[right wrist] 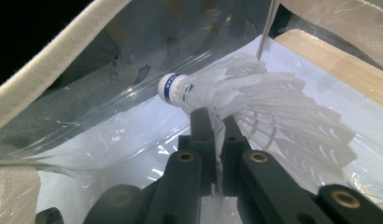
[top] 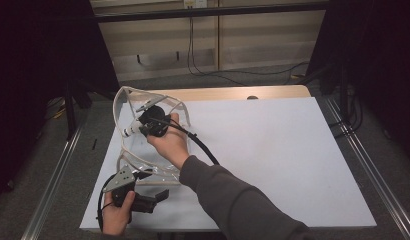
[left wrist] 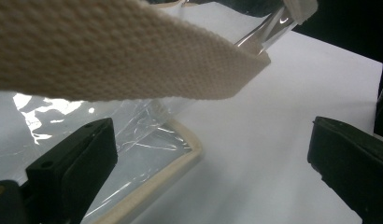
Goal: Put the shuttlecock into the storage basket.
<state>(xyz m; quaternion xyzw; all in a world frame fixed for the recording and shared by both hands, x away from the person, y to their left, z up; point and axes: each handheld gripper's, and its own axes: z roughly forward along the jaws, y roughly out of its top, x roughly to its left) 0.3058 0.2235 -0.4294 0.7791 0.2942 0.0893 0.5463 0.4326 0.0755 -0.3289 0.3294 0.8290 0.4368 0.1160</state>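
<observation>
High view: right gripper (top: 145, 120) sits inside the clear bag (top: 128, 100) on the desk (top: 273, 150); left gripper (top: 160, 196) at the bag's near edge. Left gripper view: jaws apart, strap (left wrist: 124, 51) above them. Right gripper view: jaws clamped on the shuttlecock (right wrist: 236, 93) inside the bag.

The scene is viewed in the high view from above the near edge of the white rectangular table top (top: 273, 160), facing forward and down, far enough for the whole board and the floor beyond to be taken in. The left gripper view is taken from low over the near left corner, very close to the clear plastic bag with cream woven trim (left wrist: 147, 135), looking along two widely parted black jaws. The right gripper view is taken from inside the same bag (right wrist: 87, 116), at very close range. The bag (top: 143, 150) and table are shared by all three views.
</observation>
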